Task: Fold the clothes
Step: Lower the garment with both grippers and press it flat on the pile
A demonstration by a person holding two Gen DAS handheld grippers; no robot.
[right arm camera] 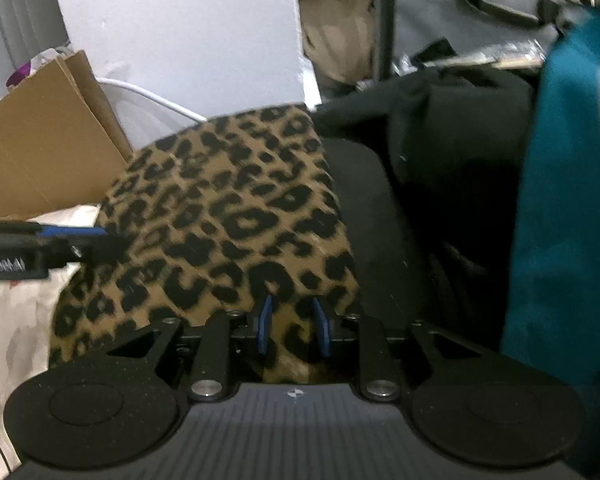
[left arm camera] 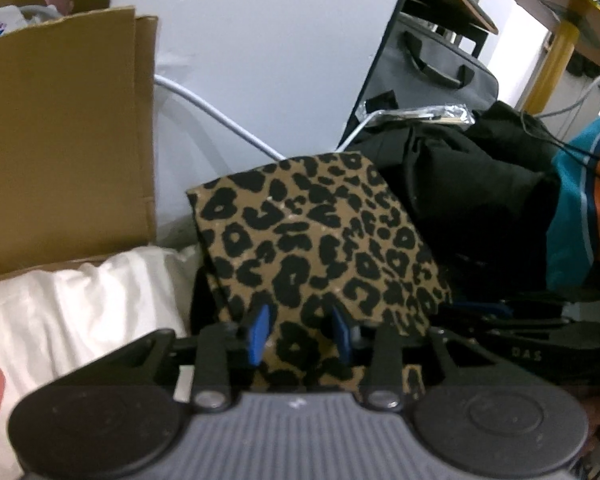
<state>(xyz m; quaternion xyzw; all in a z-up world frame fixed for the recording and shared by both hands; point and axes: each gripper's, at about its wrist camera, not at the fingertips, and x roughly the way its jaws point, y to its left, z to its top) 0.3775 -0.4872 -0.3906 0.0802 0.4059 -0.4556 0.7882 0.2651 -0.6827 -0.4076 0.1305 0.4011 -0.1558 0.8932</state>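
Observation:
A folded leopard-print garment point(left arm camera: 320, 240) is held up in front of a white wall, and its near edge runs between the blue pads of both grippers. My left gripper point(left arm camera: 300, 334) is shut on its near left part. My right gripper point(right arm camera: 293, 326) is shut on the cloth point(right arm camera: 228, 220) nearer its right side. The left gripper's fingers point(right arm camera: 76, 236) reach in from the left in the right wrist view. The right gripper's fingers point(left arm camera: 484, 309) show low on the right in the left wrist view.
A cardboard box point(left arm camera: 60, 140) stands at the left with white fabric point(left arm camera: 72, 312) below it. A pile of black clothes point(left arm camera: 480, 184) and a teal garment point(right arm camera: 564, 220) lie to the right. Behind are a grey bag point(left arm camera: 440, 64) and a white cable point(left arm camera: 220, 116).

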